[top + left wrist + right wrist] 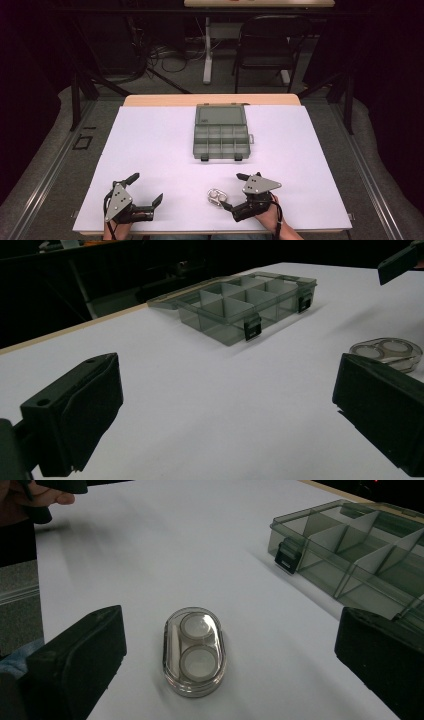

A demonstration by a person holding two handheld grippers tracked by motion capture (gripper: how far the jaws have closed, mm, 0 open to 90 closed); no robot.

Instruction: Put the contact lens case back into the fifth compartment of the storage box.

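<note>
From the high view, both sets of jaws are seen spread wide, left gripper [145,190] empty, right gripper [232,191] aimed at the clear oval case [216,196] just beside it; in the right gripper view, the glossy case [195,651] is framed between the jaws, so its narrow sides should be squeezed squarely; the smoky divided organizer box [360,550] lies open beyond
</note>
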